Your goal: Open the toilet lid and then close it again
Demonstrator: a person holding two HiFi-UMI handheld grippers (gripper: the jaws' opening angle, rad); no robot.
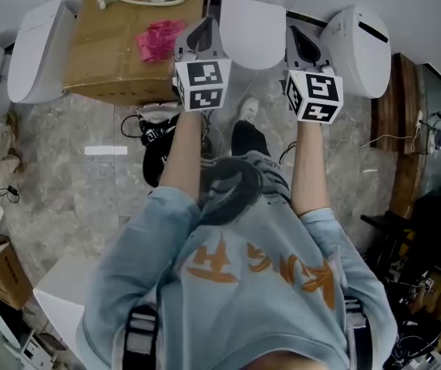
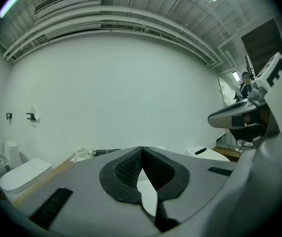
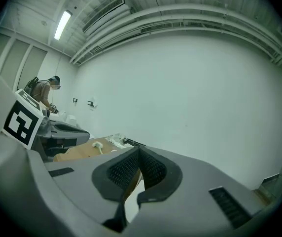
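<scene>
A white toilet (image 1: pixel 253 29) with its lid down stands straight ahead against the wall, between my two grippers in the head view. My left gripper (image 1: pixel 203 29) hovers at the toilet's left edge, jaws shut on nothing. My right gripper (image 1: pixel 301 41) hovers at its right edge, also shut and empty. In the left gripper view the pads meet at the left gripper's (image 2: pixel 142 154) tip, and a strip of the white lid (image 2: pixel 148 191) shows below them. In the right gripper view the right gripper (image 3: pixel 138 154) is shut the same way. Both point nearly level at the white wall.
A second toilet (image 1: pixel 363 48) stands to the right and a third toilet (image 1: pixel 35 48) to the left. A cardboard box (image 1: pixel 120 60) with a pink cloth (image 1: pixel 157 38) sits left of the middle toilet. A dark bag (image 1: pixel 157 149) lies on the floor. Wooden panels (image 1: pixel 404 129) and cables crowd the right.
</scene>
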